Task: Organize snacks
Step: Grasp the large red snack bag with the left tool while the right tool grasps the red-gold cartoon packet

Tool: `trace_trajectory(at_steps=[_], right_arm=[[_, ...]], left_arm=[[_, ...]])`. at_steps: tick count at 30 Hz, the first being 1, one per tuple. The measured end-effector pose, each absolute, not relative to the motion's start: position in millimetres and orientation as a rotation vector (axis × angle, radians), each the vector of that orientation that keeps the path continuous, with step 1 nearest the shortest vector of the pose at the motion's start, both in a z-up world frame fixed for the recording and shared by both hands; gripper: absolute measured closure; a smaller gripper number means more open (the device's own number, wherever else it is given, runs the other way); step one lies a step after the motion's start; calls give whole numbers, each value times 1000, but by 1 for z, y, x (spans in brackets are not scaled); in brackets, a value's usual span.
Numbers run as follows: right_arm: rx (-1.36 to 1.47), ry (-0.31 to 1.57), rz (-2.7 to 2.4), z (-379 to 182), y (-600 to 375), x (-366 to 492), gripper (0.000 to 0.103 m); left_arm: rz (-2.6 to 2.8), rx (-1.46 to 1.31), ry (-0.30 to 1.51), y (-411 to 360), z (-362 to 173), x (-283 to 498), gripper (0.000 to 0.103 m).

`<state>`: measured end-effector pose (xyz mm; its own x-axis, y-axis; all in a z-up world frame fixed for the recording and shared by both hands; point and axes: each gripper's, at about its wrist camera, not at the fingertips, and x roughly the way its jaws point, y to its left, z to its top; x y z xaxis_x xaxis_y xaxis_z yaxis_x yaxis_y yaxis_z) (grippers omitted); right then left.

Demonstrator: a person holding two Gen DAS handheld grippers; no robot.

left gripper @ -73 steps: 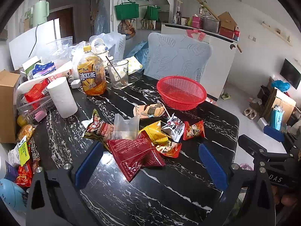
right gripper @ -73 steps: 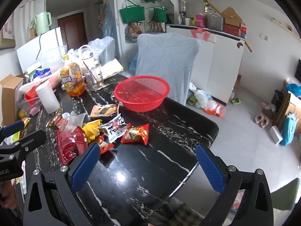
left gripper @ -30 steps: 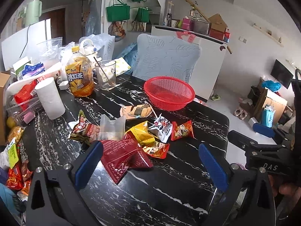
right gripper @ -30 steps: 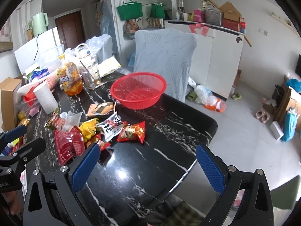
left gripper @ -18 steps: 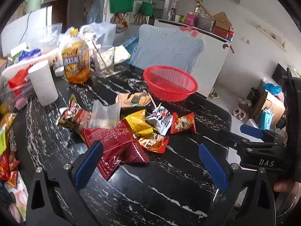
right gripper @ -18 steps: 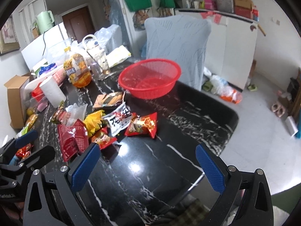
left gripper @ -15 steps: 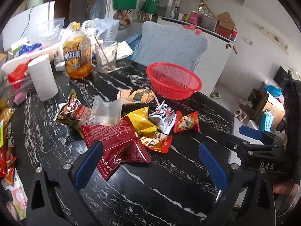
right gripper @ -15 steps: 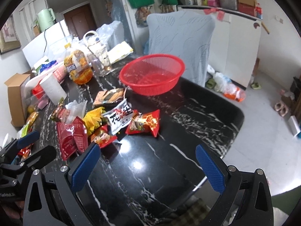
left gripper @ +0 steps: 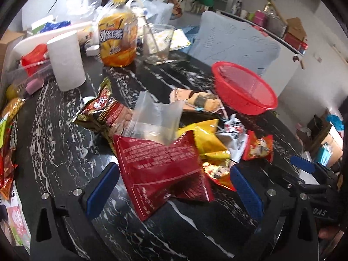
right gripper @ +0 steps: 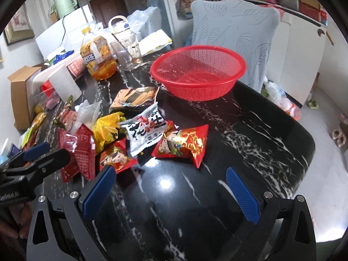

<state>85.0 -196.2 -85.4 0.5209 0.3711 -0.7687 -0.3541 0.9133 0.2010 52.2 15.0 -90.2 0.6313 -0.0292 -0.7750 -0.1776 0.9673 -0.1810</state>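
A heap of snack packets lies on the black marble table (right gripper: pixel 250 143). A large dark red packet (left gripper: pixel 161 169) sits between the blue pads of my open left gripper (left gripper: pixel 174 187), which hovers just over its near end. A yellow packet (left gripper: pixel 206 141), a clear bag (left gripper: pixel 154 119) and a brown packet (left gripper: pixel 104 113) lie behind it. My open right gripper (right gripper: pixel 169 187) holds nothing; ahead of it lie a small red cartoon packet (right gripper: pixel 182 143), a white peanut packet (right gripper: pixel 145 130) and another red packet (right gripper: pixel 117 158). An empty red mesh basket (right gripper: pixel 198 74) stands beyond.
An iced-tea bottle (left gripper: pixel 117 34), a glass (left gripper: pixel 156 43) and a paper roll (left gripper: pixel 65 61) stand at the table's far left among boxes and bags. A covered chair (right gripper: pixel 232 34) stands behind the basket. More packets line the left edge (left gripper: pixel 6 152). The rounded table edge drops to the floor on the right.
Both grippers have moved forward and lower toward the snack heap. The dark red packet now lies between the left gripper's pads. Nothing has been picked up.
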Motion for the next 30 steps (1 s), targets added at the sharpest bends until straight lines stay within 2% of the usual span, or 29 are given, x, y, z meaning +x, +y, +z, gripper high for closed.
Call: trace_trajectory(at_steps=[16,22,25,27,28,30], right_arm=[[-22,938,425,-97,-195,117,0],[-70,939,388,-101,-187,125,0],[-81,946,380,-104,-184,128,5],[-86,950,375,-106,-181,129,11],[-87,949,376,-107,-179,129,18],[-99,951,384,-110,-174,129,24]], left_arm=[[104,-190,943,17,-123,80,0],[86,-258,971,36,-133,81,0],[86,-236,941,42,-130,76,0],[84,-234,930,45,-131,75,0],[78,-242,928,45,-132,74,1],[83,-235,914,45,-133,71,9]])
